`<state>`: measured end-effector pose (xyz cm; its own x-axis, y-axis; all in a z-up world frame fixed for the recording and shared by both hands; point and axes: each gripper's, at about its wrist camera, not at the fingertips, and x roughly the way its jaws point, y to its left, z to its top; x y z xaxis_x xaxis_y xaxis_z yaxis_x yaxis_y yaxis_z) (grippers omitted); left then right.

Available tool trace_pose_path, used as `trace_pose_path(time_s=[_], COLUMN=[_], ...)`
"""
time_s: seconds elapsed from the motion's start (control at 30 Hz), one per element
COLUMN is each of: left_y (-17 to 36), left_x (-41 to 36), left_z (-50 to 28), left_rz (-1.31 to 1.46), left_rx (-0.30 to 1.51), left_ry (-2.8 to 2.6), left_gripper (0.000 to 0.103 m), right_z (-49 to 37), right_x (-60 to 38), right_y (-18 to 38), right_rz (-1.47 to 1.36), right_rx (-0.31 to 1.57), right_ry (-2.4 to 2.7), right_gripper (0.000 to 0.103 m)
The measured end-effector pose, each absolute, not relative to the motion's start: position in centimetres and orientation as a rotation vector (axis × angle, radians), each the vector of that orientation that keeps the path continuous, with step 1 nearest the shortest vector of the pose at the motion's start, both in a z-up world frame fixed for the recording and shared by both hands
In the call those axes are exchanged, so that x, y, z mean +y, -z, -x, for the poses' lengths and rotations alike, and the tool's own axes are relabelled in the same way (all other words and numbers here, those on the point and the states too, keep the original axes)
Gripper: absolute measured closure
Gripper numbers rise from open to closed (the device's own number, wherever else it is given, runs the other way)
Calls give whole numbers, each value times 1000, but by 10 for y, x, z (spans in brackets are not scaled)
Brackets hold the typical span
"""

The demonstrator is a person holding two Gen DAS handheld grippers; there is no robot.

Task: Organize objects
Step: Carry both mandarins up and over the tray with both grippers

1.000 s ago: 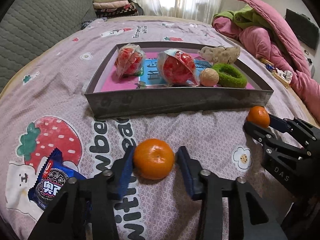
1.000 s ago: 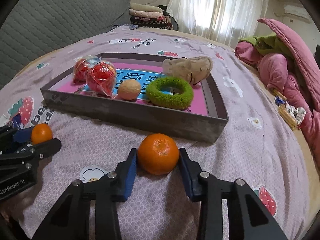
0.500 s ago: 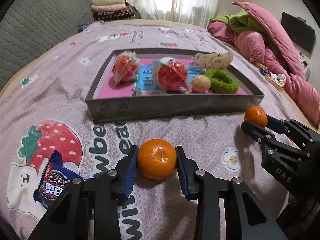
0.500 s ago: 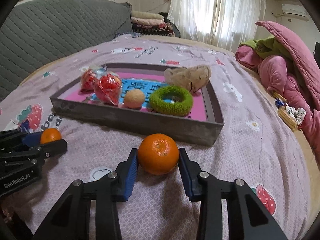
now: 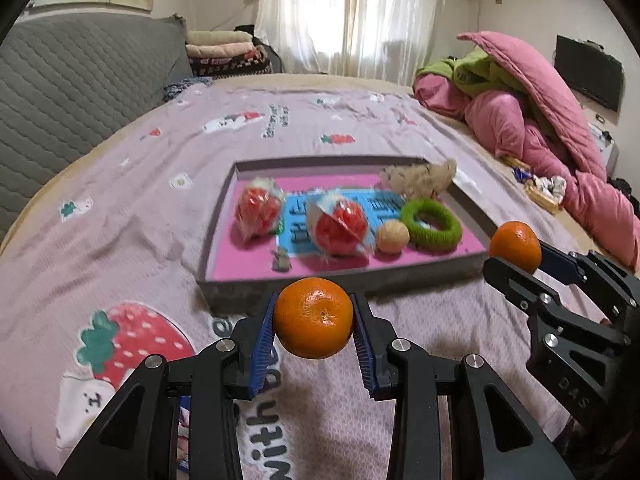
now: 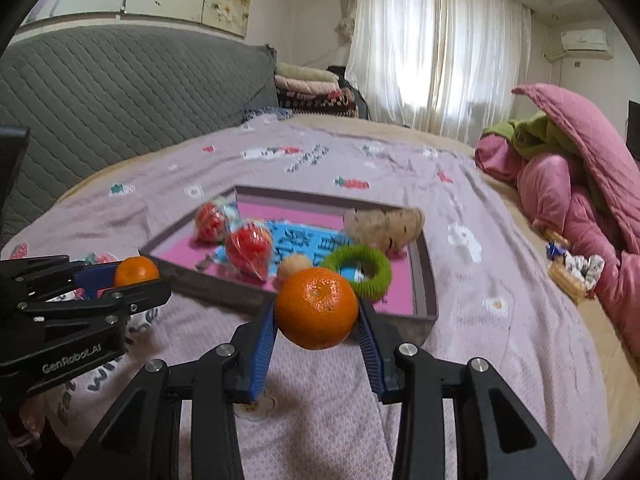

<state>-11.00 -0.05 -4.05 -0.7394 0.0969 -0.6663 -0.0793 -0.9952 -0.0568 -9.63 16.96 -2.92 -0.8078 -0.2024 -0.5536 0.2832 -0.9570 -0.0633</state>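
My left gripper (image 5: 313,322) is shut on an orange tangerine (image 5: 313,317) and holds it above the bedspread, in front of the grey tray (image 5: 348,280). My right gripper (image 6: 316,316) is shut on a second tangerine (image 6: 316,307), also lifted, near the tray's (image 6: 425,272) front right corner. Each gripper shows in the other's view: the right one with its tangerine (image 5: 515,246), the left one with its tangerine (image 6: 135,272). The tray holds two red wrapped packets (image 5: 258,212) (image 5: 340,229), a walnut (image 5: 393,237), a green ring (image 5: 431,224) and a beige plush toy (image 5: 418,178).
The tray lies on a pink bedspread (image 5: 120,240) printed with strawberries. A grey quilted headboard (image 5: 72,88) is at the left. Pink and green bedding (image 5: 532,120) is piled at the right, with small packets (image 6: 568,272) beside it. Folded blankets (image 5: 224,52) lie at the back.
Both grippers have closed on their tangerines and lifted them off the bedspread. The views now look down on the tray from higher up.
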Motion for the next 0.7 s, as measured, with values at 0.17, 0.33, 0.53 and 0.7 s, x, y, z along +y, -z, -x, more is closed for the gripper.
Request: trace_pose_path(time_s=[0.17, 0.33, 0.53, 0.7], left_y=[25, 7, -10, -20], left_x=[-7, -9, -12, -17], left_z=[114, 123, 137, 152], left_rz=[1061, 1018, 973, 949], left_rx=[-45, -42, -18, -23], left_ry=[-2871, -2889, -2911, -2922], left_gripper=[66, 66, 66, 66], right_z=[97, 102, 112, 120], right_x=[167, 163, 156, 152], right_y=[13, -5, -20, -28], right_rz=[-767, -703, -649, -618], right_rx=[203, 197, 183, 190], right_ry=[2761, 2767, 2769, 2765], right_gripper=[63, 63, 63, 63])
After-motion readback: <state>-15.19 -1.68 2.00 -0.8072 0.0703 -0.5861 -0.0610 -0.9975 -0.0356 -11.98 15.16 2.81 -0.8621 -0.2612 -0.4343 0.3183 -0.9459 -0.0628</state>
